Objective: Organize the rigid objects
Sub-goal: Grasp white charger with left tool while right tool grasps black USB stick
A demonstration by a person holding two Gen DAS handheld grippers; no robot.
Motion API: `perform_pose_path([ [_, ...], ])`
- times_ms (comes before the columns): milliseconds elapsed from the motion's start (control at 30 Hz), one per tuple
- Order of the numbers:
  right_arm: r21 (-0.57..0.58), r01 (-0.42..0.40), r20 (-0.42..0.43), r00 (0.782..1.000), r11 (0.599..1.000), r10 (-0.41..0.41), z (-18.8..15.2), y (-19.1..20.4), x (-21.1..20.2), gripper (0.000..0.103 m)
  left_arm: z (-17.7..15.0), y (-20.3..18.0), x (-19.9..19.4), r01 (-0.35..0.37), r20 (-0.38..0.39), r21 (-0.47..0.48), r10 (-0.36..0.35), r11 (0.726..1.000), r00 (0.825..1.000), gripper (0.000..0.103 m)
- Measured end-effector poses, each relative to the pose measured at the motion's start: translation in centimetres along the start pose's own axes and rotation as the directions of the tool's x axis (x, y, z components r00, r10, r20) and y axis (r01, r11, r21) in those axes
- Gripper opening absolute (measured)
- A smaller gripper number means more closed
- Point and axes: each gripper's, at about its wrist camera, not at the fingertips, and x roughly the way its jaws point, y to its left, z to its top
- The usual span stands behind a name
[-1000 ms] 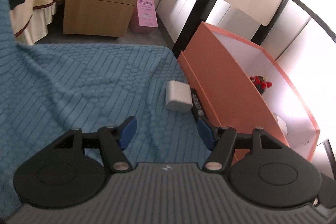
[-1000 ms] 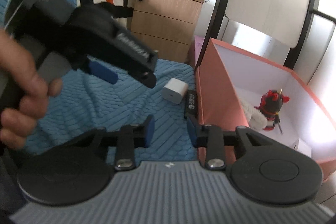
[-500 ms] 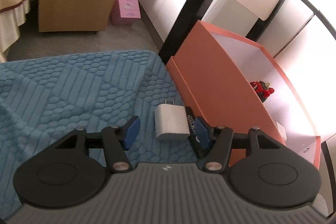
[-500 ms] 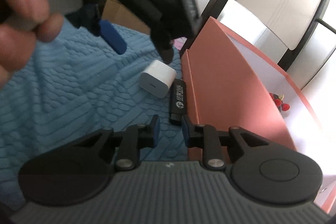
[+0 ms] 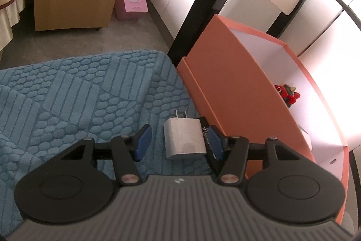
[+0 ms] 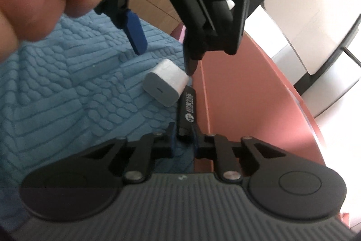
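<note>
The left gripper stands open with the white charger lying between its pads on the blue mat, prongs pointing away, while the right gripper, almost closed, straddles the near end of the black stick, which lies lengthwise along the orange box.

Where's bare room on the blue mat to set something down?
Free: the blue mat left of the white charger. Crowded: the strip by the orange box, where the charger, the black stick and both grippers meet.
</note>
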Motion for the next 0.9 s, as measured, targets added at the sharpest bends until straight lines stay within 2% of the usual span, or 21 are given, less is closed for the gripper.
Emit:
perform_pose_path([
  [133, 0.001, -0.007, 0.002, 1.000, 1.000, 0.007, 0.2, 0.2, -0.7, 0.003, -0.1, 0.0, 0.1, 0.001, -0.003, 0.001, -0.001, 1.000, 1.000, 0.061],
  [400, 0.060, -0.060, 0.002, 0.998, 0.996, 0.060, 0.3, -0.7, -1.9, 0.003, -0.5, -0.7, 1.1, -0.014, -0.010, 0.031, 0.014, 0.999, 1.000, 0.061],
  [600, 0.068, -0.097, 0.015, 0.995, 0.993, 0.096, 0.3, -1.2, -3.4, 0.003, -0.6, -1.6, 2.8, -0.034, -0.028, 0.066, 0.036, 0.997, 0.999, 0.061],
  [767, 0.064, -0.129, 0.016, 0.992, 0.990, 0.128, -0.2, -1.5, -4.5, 0.003, -0.8, -2.5, 3.3, -0.073, -0.013, 0.108, 0.075, 0.991, 0.997, 0.061],
  [900, 0.062, -0.152, 0.020, 0.988, 0.986, 0.151, -0.2, -2.3, -4.4, 0.003, -1.1, -2.6, 3.3, -0.098, 0.001, 0.120, 0.099, 0.988, 0.995, 0.053],
])
